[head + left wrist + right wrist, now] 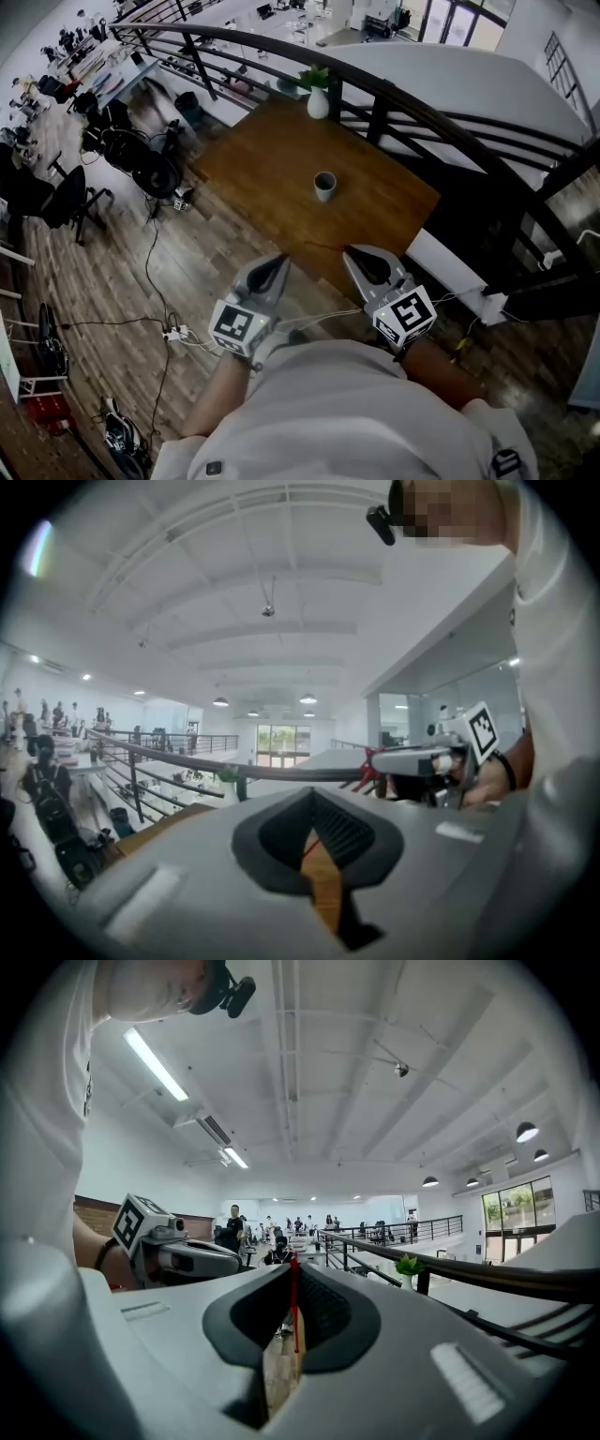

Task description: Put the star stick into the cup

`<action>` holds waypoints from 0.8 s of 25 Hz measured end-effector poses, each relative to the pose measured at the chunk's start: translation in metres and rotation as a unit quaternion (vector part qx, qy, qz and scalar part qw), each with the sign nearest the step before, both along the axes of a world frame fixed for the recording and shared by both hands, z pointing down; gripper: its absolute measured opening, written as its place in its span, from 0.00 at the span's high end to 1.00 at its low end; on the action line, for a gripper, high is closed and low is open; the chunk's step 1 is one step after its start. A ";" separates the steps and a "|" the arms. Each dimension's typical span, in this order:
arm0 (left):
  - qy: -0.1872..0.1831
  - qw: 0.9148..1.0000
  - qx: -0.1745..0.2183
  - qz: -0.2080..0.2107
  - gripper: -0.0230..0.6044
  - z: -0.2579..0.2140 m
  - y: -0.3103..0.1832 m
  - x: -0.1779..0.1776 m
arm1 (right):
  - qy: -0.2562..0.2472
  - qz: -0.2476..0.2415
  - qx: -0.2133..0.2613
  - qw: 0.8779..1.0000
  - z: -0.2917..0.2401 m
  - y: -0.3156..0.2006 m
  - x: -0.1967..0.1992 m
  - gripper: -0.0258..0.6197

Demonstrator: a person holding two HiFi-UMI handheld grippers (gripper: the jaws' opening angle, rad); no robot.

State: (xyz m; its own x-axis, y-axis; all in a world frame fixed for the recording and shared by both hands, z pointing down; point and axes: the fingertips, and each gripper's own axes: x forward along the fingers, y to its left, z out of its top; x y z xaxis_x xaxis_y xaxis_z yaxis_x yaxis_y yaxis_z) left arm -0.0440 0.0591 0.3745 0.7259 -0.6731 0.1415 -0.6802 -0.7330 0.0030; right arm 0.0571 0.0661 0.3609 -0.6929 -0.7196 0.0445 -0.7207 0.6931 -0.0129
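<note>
The grey cup [324, 186] stands upright near the middle of the wooden table [253, 169]. My right gripper [349, 251] hovers at the table's near edge, shut on the thin red star stick [326, 247], which pokes out to the left of its tip. In the right gripper view the stick [293, 1297] runs upright between the closed jaws of the right gripper [292, 1277]. My left gripper [281, 261] is beside it on the left, with its jaws together and nothing gripped. Through the left gripper [314, 803] I see the right gripper [373, 759] with a red shape at its tip.
A white vase with a green plant [318, 98] stands at the table's far edge. A dark metal railing [422, 103] curves behind and to the right of the table. Cables and a power strip [173, 333] lie on the wooden floor at the left.
</note>
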 end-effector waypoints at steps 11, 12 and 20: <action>0.007 1.000 -0.005 0.020 0.96 0.007 -0.026 -0.092 | 0.003 0.021 -0.024 0.999 0.011 -0.016 -0.094 0.92; 0.009 1.000 -0.009 0.021 0.96 0.010 -0.030 -0.094 | 0.005 0.022 -0.026 0.999 0.013 -0.020 -0.096 0.92; 0.017 0.999 -0.026 0.010 0.96 0.027 -0.076 -0.087 | 0.019 0.016 -0.033 0.999 0.029 -0.073 -0.091 0.92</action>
State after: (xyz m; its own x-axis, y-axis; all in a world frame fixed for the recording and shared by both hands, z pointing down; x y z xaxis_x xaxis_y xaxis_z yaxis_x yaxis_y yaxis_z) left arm -0.1313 -0.0168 0.4019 0.7441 -0.6507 0.1515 -0.6644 -0.7446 0.0650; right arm -0.0341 -0.0071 0.3898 -0.6663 -0.7362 0.1182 -0.7435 0.6681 -0.0302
